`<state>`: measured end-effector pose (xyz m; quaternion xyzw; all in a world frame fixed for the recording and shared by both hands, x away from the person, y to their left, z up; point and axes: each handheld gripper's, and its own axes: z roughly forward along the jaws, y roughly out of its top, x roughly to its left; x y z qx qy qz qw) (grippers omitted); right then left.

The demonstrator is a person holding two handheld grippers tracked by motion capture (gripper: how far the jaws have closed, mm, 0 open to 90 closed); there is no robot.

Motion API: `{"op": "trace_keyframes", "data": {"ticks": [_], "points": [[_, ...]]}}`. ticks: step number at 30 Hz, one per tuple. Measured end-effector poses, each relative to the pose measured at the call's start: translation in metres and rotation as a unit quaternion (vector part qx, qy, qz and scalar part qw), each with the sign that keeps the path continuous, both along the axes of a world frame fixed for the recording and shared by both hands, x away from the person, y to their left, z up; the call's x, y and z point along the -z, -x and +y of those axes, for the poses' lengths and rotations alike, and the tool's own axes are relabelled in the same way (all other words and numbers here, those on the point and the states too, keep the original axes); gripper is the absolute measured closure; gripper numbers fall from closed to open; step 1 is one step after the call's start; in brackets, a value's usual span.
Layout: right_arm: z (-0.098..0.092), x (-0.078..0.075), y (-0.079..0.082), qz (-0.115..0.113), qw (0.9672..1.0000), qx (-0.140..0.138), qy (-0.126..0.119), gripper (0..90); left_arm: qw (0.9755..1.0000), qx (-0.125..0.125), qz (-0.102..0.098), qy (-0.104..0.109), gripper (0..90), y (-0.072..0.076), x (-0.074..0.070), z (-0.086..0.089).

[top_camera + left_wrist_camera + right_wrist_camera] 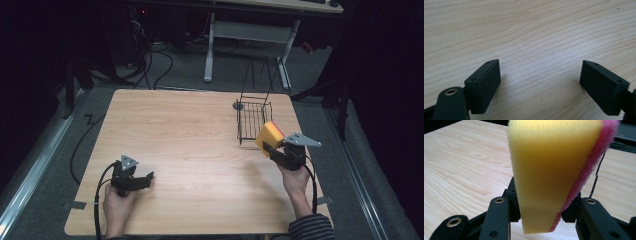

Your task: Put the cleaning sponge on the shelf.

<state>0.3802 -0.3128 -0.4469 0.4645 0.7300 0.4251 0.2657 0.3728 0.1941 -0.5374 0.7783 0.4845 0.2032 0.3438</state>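
A yellow sponge point(270, 136) with a pink scouring side is pinched in my right gripper point(272, 147), which is lifted over the table's right side just in front of a black wire basket point(253, 120). In the right gripper view the sponge point(549, 170) stands upright between the two black jaws, squeezed at its lower end, the pink layer on its right. My left gripper point(148, 177) rests low at the table's front left, pointing right. In the left gripper view its fingertips point(485, 83) stand wide apart over bare wood, with nothing between them.
The wooden table point(190, 145) has the wire basket at its back right, with a tall wire handle rising from it and a small grey disc point(238, 105) at its left corner. Cables and a white desk frame point(210, 50) lie on the floor beyond.
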Motion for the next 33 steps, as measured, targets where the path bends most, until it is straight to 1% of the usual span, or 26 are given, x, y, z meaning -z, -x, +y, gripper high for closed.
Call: {"op": "trace_keyframes", "data": {"ticks": [2, 3, 5, 7, 9, 10, 11, 14, 16, 18, 19, 20, 23, 24, 27, 29, 32, 33], "points": [[0.000, -0.001, -0.001, -0.002, 1.0000, 0.001, 0.000, 60.7, 1.0000, 0.000, 0.000, 0.000, 17.7, 0.000, 0.000, 0.000], [-0.001, -0.004, -0.005, -0.001, 1.0000, 0.002, 0.006, 60.6, 1.0000, 0.000, 0.000, 0.000, 17.7, 0.000, 0.000, 0.000], [-0.002, -0.006, -0.009, 0.002, 1.0000, 0.003, 0.009, 60.6, 1.0000, 0.000, 0.000, 0.000, 17.7, 0.000, 0.000, 0.000], [-0.004, -0.007, -0.012, 0.000, 1.0000, 0.007, 0.005, 60.6, 1.0000, 0.000, 0.000, 0.000, 17.7, 0.000, 0.000, 0.000], [-0.006, -0.008, -0.017, 0.006, 0.9999, 0.013, 0.000, 60.7, 1.0000, 0.000, 0.000, 0.000, 17.7, 0.000, 0.000, 0.000], [-0.006, -0.008, -0.017, 0.006, 0.9999, 0.013, 0.000, 60.7, 1.0000, 0.000, 0.000, 0.000, 17.7, 0.000, 0.000, 0.000], [-0.008, -0.009, -0.022, 0.004, 0.9999, 0.017, 0.000, 60.7, 1.0000, 0.000, 0.000, 0.000, 17.7, 0.000, 0.000, 0.000], [-0.008, -0.011, -0.028, 0.002, 0.9998, 0.021, -0.001, 60.6, 1.0000, 0.000, 0.000, 0.000, 17.7, 0.000, 0.000, 0.000], [-0.008, -0.012, -0.030, 0.006, 0.9997, 0.022, -0.002, 60.7, 1.0000, 0.000, 0.000, 0.000, 17.7, 0.000, 0.000, 0.000], [-0.005, -0.014, -0.038, -0.001, 0.9997, 0.023, 0.006, 60.7, 1.0000, 0.000, 0.000, 0.000, 17.7, 0.000, 0.000, 0.000], [-0.005, -0.014, -0.038, -0.001, 0.9997, 0.023, 0.006, 60.7, 1.0000, 0.000, 0.000, 0.000, 17.7, 0.000, 0.000, 0.000], [-0.002, -0.017, -0.045, 0.001, 0.9997, 0.023, 0.008, 60.7, 1.0000, 0.000, 0.000, 0.000, 17.7, 0.000, 0.000, 0.000], [0.001, -0.019, -0.052, -0.005, 0.9996, 0.025, 0.013, 60.7, 1.0000, 0.001, 0.000, 0.000, 17.6, 0.000, 0.000, 0.000], [0.002, -0.020, -0.055, -0.001, 0.9996, 0.024, 0.013, 60.7, 1.0000, 0.001, 0.000, 0.000, 17.6, 0.000, 0.000, 0.000], [0.005, -0.020, -0.060, -0.003, 0.9996, 0.022, 0.019, 60.7, 1.0000, 0.001, 0.000, 0.000, 17.6, 0.000, 0.000, 0.000], [0.008, -0.019, -0.064, -0.013, 0.9993, 0.028, 0.020, 60.6, 1.0000, 0.001, 0.000, 0.000, 17.6, 0.000, 0.000, 0.000], [0.007, -0.017, -0.067, -0.013, 0.9992, 0.032, 0.018, 60.5, 1.0000, 0.001, 0.000, 0.000, 17.6, 0.000, 0.000, 0.000], [0.007, -0.013, -0.071, -0.009, 0.9992, 0.035, 0.016, 60.6, 1.0000, 0.001, 0.000, 0.000, 17.5, 0.000, 0.000, 0.000]]}}
